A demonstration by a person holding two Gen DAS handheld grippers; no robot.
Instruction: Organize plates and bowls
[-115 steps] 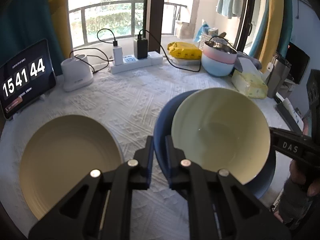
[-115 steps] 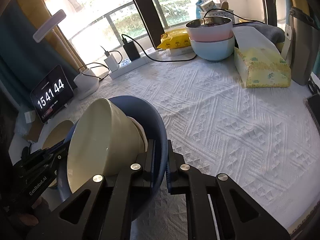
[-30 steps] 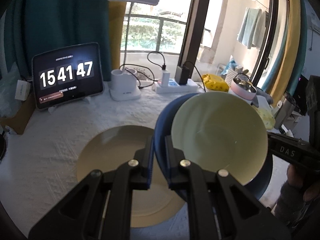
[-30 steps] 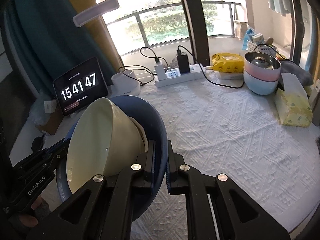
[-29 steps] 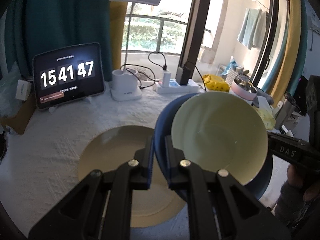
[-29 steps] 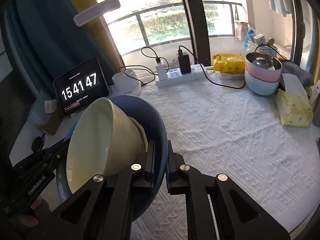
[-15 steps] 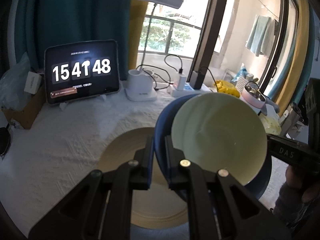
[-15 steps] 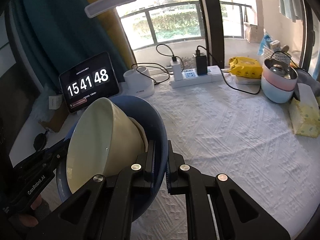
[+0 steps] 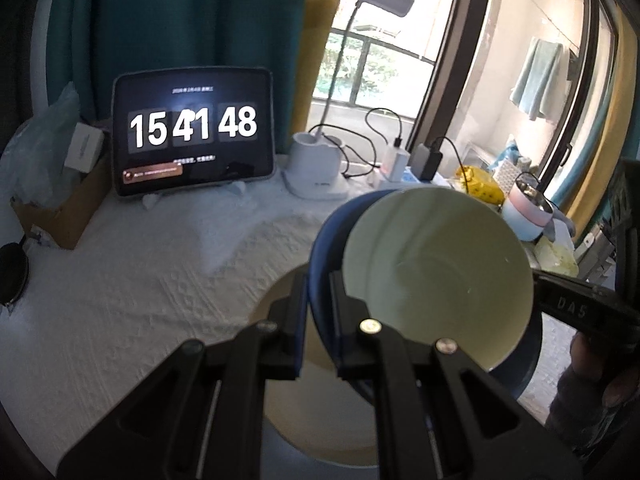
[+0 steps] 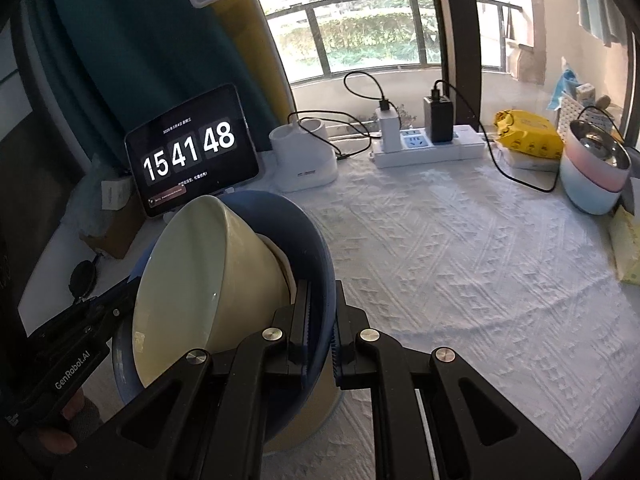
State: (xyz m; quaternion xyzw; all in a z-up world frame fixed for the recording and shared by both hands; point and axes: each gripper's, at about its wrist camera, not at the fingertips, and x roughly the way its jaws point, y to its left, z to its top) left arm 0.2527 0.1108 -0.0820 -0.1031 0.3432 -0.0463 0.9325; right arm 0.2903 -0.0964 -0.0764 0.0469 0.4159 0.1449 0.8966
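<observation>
Over white tablecloth, both claws pinch blue bowl, angled down.

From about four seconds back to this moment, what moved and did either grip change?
Both grippers carried the dark blue bowl with the pale yellow bowl inside it across the white cloth toward the tablet clock, until it hangs over the flat yellow plate, earlier off to one side. Unchanged: left gripper and right gripper clamped on opposite rims, nothing let go.
</observation>
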